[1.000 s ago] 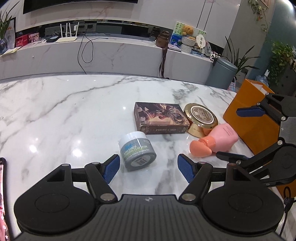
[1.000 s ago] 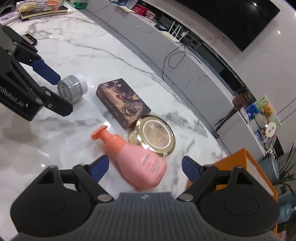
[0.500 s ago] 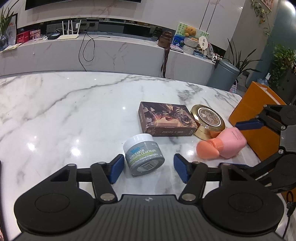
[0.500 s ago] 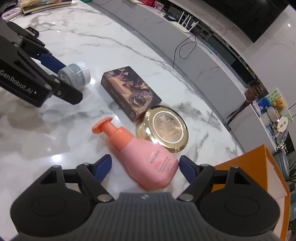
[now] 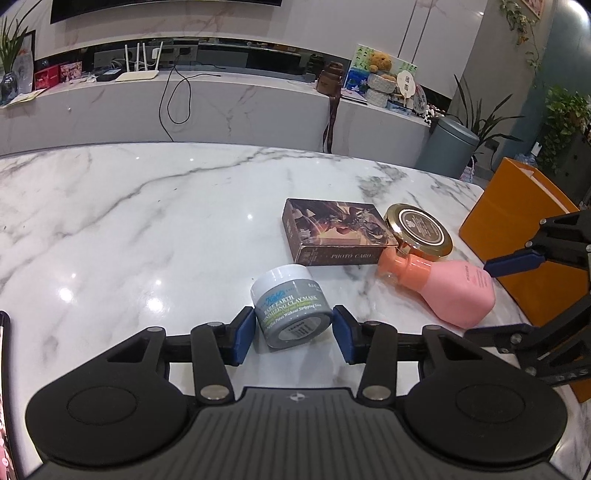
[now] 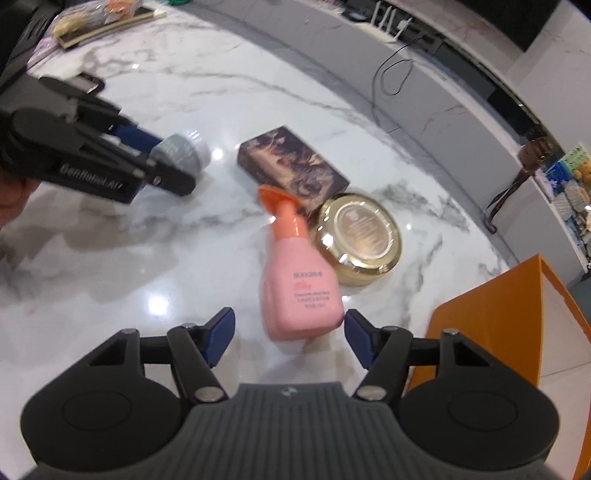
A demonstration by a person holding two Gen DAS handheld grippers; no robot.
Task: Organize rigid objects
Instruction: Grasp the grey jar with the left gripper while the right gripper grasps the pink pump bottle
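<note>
A grey clay-mask jar [image 5: 291,314] with a white lid lies on its side on the marble table [image 5: 129,221]. My left gripper [image 5: 293,334] brackets it with closing jaws, the pads almost on its sides. The right wrist view shows the same jar [image 6: 183,153] between the left gripper's [image 6: 173,164] fingers. A pink bottle [image 6: 299,280] with an orange pump lies flat, its base between my right gripper's [image 6: 290,334] closing jaws. The right pad is at its corner and the left pad stands clear. The left wrist view shows the bottle [image 5: 450,291] and right gripper [image 5: 478,299] at the right.
A dark photo-card box [image 5: 336,232] and a round gold tin [image 5: 419,230] lie just beyond the bottle, whose pump touches them. An orange box [image 5: 517,221] stands at the table's right edge. A phone [image 6: 86,83] and stacked items [image 6: 99,18] sit at the far end.
Both pairs of jaws have narrowed. The left pads came in around the jar. The bottle pivoted, its pump swinging toward the box and tin, and the right gripper tilted further down over it.
</note>
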